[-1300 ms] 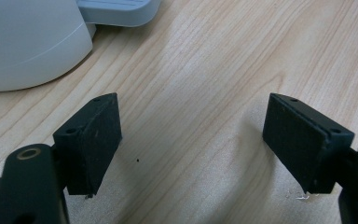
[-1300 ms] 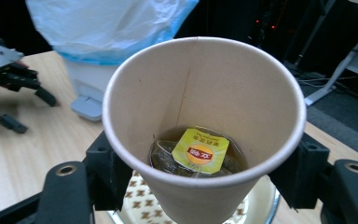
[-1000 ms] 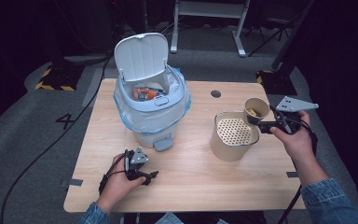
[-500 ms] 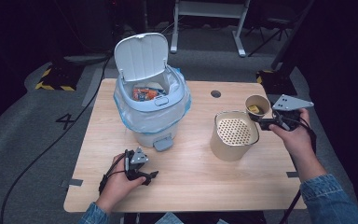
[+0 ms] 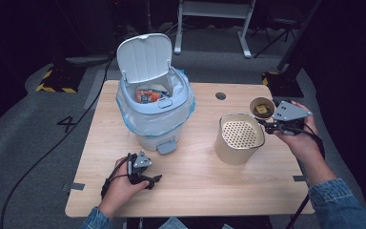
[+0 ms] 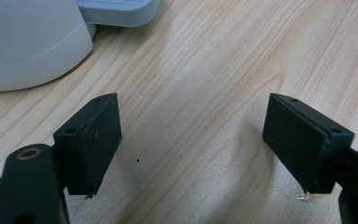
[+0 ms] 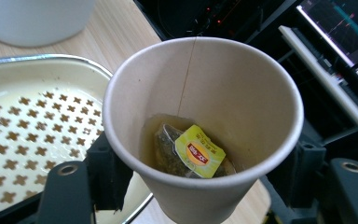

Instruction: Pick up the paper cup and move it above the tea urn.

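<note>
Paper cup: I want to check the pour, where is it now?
In the high view, the paper cup sits clamped in the right gripper, just beyond the perforated container.

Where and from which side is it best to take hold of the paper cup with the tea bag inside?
Probably around its wall, below the rim, as the right gripper does now. The paper cup is upright, with liquid and a tea bag inside, so a level grip from the person's side keeps it from spilling.

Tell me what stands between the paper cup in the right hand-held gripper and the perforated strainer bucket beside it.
Nothing visible does. The beige paper cup, with a tea bag inside, is clamped in the right hand-held gripper right beside the round beige bucket with a perforated strainer top, whose top is uncovered.
</note>
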A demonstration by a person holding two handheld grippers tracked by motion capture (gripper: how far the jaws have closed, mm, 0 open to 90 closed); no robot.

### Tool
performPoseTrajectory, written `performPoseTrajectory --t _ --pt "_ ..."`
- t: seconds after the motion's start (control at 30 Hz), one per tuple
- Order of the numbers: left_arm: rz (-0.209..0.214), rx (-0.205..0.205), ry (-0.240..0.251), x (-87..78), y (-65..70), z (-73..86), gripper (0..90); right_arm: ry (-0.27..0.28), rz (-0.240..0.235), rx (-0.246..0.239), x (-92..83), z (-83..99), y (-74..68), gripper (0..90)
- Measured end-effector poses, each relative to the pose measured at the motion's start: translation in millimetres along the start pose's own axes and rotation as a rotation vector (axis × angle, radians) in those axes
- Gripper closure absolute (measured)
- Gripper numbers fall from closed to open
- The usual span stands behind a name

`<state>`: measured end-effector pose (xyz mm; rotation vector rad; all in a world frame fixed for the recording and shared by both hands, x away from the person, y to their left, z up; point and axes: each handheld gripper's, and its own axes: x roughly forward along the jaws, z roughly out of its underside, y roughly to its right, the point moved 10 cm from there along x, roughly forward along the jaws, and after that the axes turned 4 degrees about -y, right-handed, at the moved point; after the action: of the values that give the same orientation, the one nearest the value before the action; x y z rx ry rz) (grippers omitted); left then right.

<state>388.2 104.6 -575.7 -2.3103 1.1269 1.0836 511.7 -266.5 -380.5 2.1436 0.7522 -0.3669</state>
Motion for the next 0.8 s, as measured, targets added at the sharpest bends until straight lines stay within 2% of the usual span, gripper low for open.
performPoseTrajectory --t 0.03,0.07,0.17,0.27,0.3,0.33,0.53,0.57,0.6,0.63,0.7,0.77,0.8 --pt "0.0 0.0 0.0 0.0 0.0 0.0 19.9 -0.006 0.008 -0.023 0.0 -0.3 -0.1 33.2" --pt "0.0 0.0 0.0 0.0 0.0 0.0 19.9 -0.006 0.008 -0.023 0.0 -0.3 -0.1 33.2" --pt "0.0 0.0 0.0 0.0 0.0 0.0 19.9 -0.031 0.032 -0.086 -0.4 -0.8 -1.9 33.4" --pt "0.0 0.0 0.0 0.0 0.0 0.0 19.9 -0.063 0.075 -0.189 -1.8 -3.2 -3.6 33.8" --pt "0.0 0.0 0.0 0.0 0.0 0.0 19.9 -0.069 0.084 -0.216 -2.0 -4.3 -4.7 33.8" --pt "0.0 0.0 0.0 0.0 0.0 0.0 19.9 -0.069 0.084 -0.216 -2.0 -4.3 -4.7 33.8" --pt "0.0 0.0 0.0 0.0 0.0 0.0 19.9 -0.119 0.145 -0.405 -1.1 -8.6 -10.9 33.9" --pt "0.0 0.0 0.0 0.0 0.0 0.0 19.9 -0.119 0.145 -0.405 -1.1 -8.6 -10.9 33.9" --pt "0.0 0.0 0.0 0.0 0.0 0.0 19.9 -0.127 0.16 -0.447 -0.1 -9.1 -12.8 33.9" --pt "0.0 0.0 0.0 0.0 0.0 0.0 19.9 -0.127 0.16 -0.447 -0.1 -9.1 -12.8 33.9" --pt "0.0 0.0 0.0 0.0 0.0 0.0 19.9 -0.147 0.18 -0.518 1.0 -9.1 -15.4 33.9" --pt "0.0 0.0 0.0 0.0 0.0 0.0 19.9 -0.154 0.184 -0.534 1.1 -8.8 -16.6 33.9" --pt "0.0 0.0 0.0 0.0 0.0 0.0 19.9 -0.158 0.192 -0.557 1.2 -9.0 -17.1 33.9"
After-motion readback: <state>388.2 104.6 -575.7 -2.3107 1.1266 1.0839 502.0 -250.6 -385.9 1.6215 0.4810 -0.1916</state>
